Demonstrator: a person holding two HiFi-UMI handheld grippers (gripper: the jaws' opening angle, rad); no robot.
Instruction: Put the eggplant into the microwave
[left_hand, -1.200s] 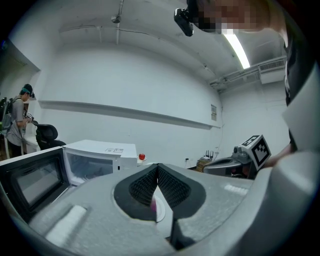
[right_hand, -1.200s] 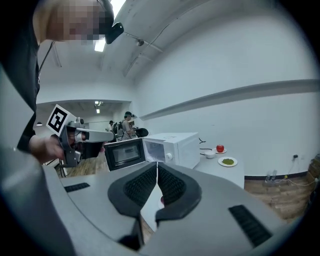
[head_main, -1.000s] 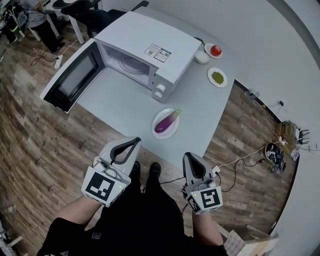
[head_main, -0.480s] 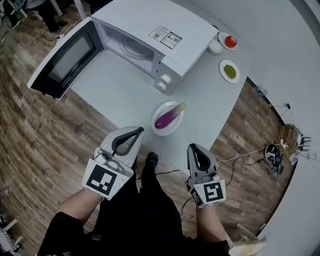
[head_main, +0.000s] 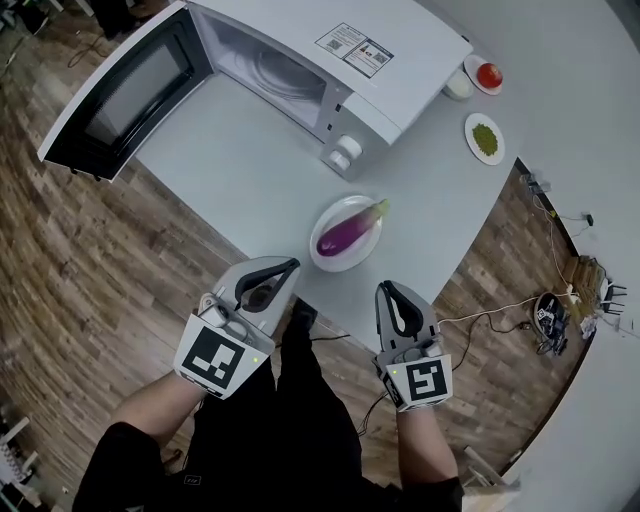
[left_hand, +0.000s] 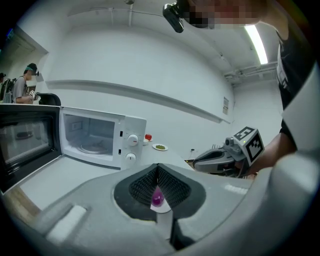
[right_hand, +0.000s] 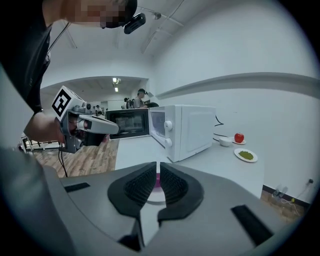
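Head view: left gripper (head_main: 291, 266) and right gripper (head_main: 386, 288), fingers together and empty, near the eggplant (head_main: 349, 233).

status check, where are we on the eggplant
Left gripper and right gripper both shut, empty, at the near table edge. Eggplant on its white plate, untouched. Microwave door open, path to it looks clear.
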